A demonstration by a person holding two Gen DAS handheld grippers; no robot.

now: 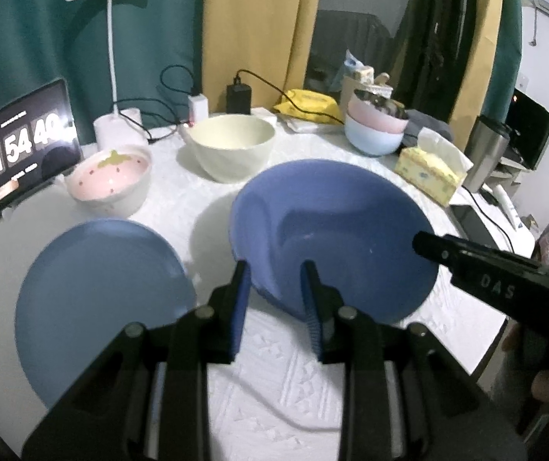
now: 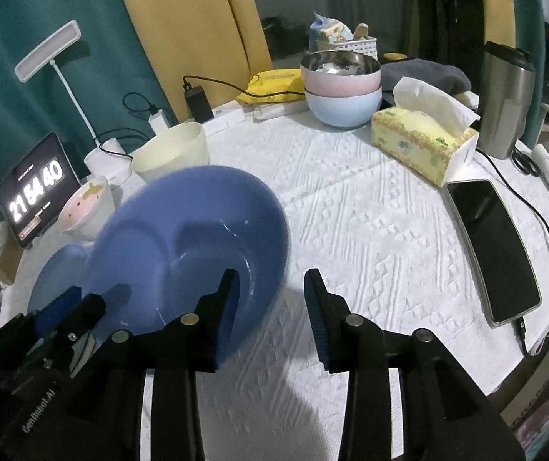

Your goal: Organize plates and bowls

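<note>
The deep blue plastic plate [image 1: 336,230] with a wide rim is lifted and tilted above the white textured cloth of the desk [image 2: 370,230], and every other place here is told from it. The left hand-held gripper [image 1: 276,269] is closed on its near rim: one blue-padded finger lies outside the edge and the other inside the well, both pressing on the plastic. The right hand-held gripper [image 2: 270,276] sits at the plate's right edge with its jaws standing moderately apart; its left finger overlaps the rim in the right wrist view, its right finger is over bare cloth, and nothing is pinched between them. In the left wrist view one black finger of that gripper reaches over the plate's right side.

Left of the plate and lower, a flat, paler blue round plate [image 1: 101,307] lies on the desk. Behind the plate stands a cream round bowl [image 1: 232,146], and to the left of that a white bowl with a pink strawberry-print inside [image 1: 109,180]. Farther behind and to the right, a pink bowl nested in a light blue bowl [image 2: 343,96] carries a shiny metal bowl on top. A yellow tissue box [image 2: 420,142] stands right of the plate, with a black phone [image 2: 493,249] lying nearer on the same side. A tablet showing clock digits [image 1: 20,153] leans far to the plate's left.
</note>
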